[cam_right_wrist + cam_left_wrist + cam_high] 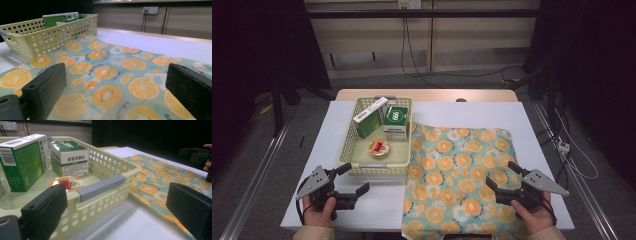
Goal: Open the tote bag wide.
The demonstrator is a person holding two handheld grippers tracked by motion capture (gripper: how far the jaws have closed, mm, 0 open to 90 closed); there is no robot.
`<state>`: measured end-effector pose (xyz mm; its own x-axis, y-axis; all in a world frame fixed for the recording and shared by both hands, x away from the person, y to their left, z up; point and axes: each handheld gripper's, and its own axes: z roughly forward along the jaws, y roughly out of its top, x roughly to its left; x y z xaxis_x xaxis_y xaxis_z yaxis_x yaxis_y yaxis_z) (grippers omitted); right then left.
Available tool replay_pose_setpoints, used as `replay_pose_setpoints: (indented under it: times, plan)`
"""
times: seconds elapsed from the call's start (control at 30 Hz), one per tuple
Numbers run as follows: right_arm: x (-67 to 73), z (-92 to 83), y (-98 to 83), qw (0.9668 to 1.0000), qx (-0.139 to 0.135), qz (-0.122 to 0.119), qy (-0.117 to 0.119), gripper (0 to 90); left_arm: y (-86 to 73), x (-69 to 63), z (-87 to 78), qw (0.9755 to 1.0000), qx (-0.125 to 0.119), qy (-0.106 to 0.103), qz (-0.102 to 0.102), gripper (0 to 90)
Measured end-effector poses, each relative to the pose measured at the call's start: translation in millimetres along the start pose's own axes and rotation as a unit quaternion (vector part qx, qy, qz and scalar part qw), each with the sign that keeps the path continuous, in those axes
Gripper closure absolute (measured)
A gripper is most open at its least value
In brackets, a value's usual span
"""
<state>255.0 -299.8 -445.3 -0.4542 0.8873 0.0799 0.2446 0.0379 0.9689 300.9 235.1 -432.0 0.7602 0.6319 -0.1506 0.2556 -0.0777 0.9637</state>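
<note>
Two claws low at the near edge of the tabletop [362, 210], both spread wide and holding nothing. Left claw [353, 179] just short of the cream basket [404, 135], aimed at its near rim and grey handle [101, 188]. Right claw [501, 177] over the near right part of the fruit-print cloth [452, 165], pointing across it toward the basket.

Cloth flat on the tabletop, its far left corner tucked against or under the basket's right wall; which of the two, hard to tell. Inside the basket: tall green box [370, 117] leaning at the far left, second green-and-white box [395, 122] beside it, small round tin with a red label [379, 148] nearer the front.

Likely nothing started yet. For a clean pick of the cloth: lower the right claw onto a free edge or corner well away from the basket, pinch one layer only, lift slowly. Keep the left claw ready to steady the basket by its rim, lest the tucked corner drag it and tip the leaning box.
</note>
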Motion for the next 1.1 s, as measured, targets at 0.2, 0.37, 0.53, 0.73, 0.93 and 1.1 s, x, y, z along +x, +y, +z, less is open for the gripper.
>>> replay_pose_setpoints:
  times: [0.2, 0.37, 0.53, 0.73, 0.93, 1.1]
  plan:
    - [0.6, 2.9, 2.1, 0.9998, 0.014, -0.01, 0.003, 2.8, 0.2, -1.3, -0.7, 1.0, -0.005, -0.004, 0.0, 3.4]
    - [-8.2, 4.6, 10.3, 0.9989, 0.045, -0.01, -0.007, 3.0, 0.3, -2.0, -1.0, 1.0, -0.002, -0.004, 0.0, 3.5]
    - [-30.1, 9.3, 17.5, 0.9947, 0.096, -0.014, -0.034, 4.8, 0.5, -2.5, -2.5, 1.0, -0.002, -0.003, 0.005, 3.5]
    - [-59.6, 21.6, 17.7, 0.986, 0.151, -0.014, -0.069, 8.3, 0.3, -3.7, -2.8, 0.9999, -0.001, -0.006, 0.009, 3.5]
    - [-75.8, 37.0, 12.2, 0.9747, 0.202, -0.004, -0.095, 12.3, -0.2, -3.6, -2.7, 1.0, -0.002, -0.006, 0.007, 3.5]
    - [-88.6, 46.1, 9.1, 0.9672, 0.225, 0.006, -0.117, 15.4, -0.3, -3.9, -2.3, 0.9999, 0.002, -0.008, 0.01, 3.5]
